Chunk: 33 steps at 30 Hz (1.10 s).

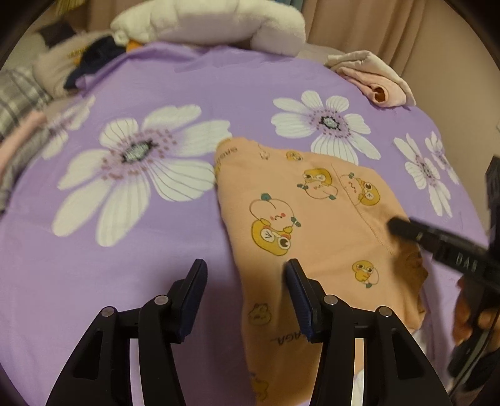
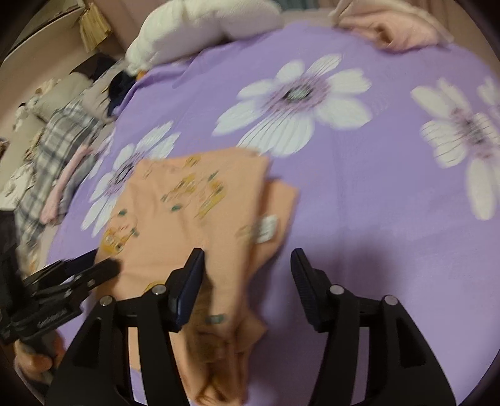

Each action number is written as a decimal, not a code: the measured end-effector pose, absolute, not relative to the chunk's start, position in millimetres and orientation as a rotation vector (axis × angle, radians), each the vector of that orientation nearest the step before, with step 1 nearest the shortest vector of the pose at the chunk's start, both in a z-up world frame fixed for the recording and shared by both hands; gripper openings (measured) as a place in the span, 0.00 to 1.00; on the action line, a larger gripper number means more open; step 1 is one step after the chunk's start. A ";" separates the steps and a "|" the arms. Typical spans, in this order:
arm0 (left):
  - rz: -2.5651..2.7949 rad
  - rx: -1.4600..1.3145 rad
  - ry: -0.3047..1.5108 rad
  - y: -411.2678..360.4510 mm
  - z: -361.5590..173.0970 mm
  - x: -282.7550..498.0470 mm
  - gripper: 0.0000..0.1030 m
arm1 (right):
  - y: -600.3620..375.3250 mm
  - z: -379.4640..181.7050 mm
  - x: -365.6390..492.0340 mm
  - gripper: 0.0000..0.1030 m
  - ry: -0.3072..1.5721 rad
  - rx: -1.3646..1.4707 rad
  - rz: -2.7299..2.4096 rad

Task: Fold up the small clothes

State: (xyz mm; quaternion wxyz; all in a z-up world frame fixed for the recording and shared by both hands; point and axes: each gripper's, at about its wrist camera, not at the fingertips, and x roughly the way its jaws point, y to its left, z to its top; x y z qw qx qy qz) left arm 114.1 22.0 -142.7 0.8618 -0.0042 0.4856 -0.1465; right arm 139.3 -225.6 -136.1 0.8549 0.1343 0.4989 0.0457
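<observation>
1. Garment: a small peach piece printed with yellow cartoon animals lies on the purple bedsheet, in the near-middle of the bed, partly folded over itself.
2. In my right wrist view the same peach garment shows a white label on a layer that sticks out along its right edge; this view is blurred, so I cannot read finer detail.
3. My left gripper is spread wide; its right finger is over the garment's near left edge, its left finger is over bare sheet, and nothing is between them.
4. My right gripper is also spread wide, with its left finger over the garment's near right part and its right finger over the sheet.
5. From the left wrist view, the right gripper's dark fingers reach in from the right, over the garment's right side by a stitched seam; I cannot tell if they touch the cloth.
6. White flowers pattern the sheet.
7. At the far edge I see a white plush pillow, a crumpled pink cloth far right, and plaid fabric with other clothes at the left.
</observation>
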 end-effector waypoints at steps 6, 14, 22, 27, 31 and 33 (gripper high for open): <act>-0.350 0.014 0.961 20.9 -127.0 100.1 0.37 | -227.0 -106.9 140.7 0.39 0.917 0.197 0.090; -0.390 0.085 0.997 0.5 -144.2 92.6 0.28 | -193.2 -136.5 165.1 0.16 1.021 0.115 0.158; -0.381 0.052 1.016 4.7 -148.8 93.1 0.28 | -194.7 -149.7 170.1 0.14 1.076 0.104 0.124; -0.356 0.000 0.990 8.5 -139.9 106.5 0.28 | -195.3 -130.9 145.1 0.19 1.020 0.135 0.187; -0.351 -0.011 0.987 5.3 -141.5 117.5 0.28 | -188.1 -122.8 119.0 0.19 0.999 0.119 0.260; -0.349 -0.004 0.989 2.9 -144.0 120.9 0.28 | -182.0 -122.6 105.2 0.19 0.998 0.100 0.290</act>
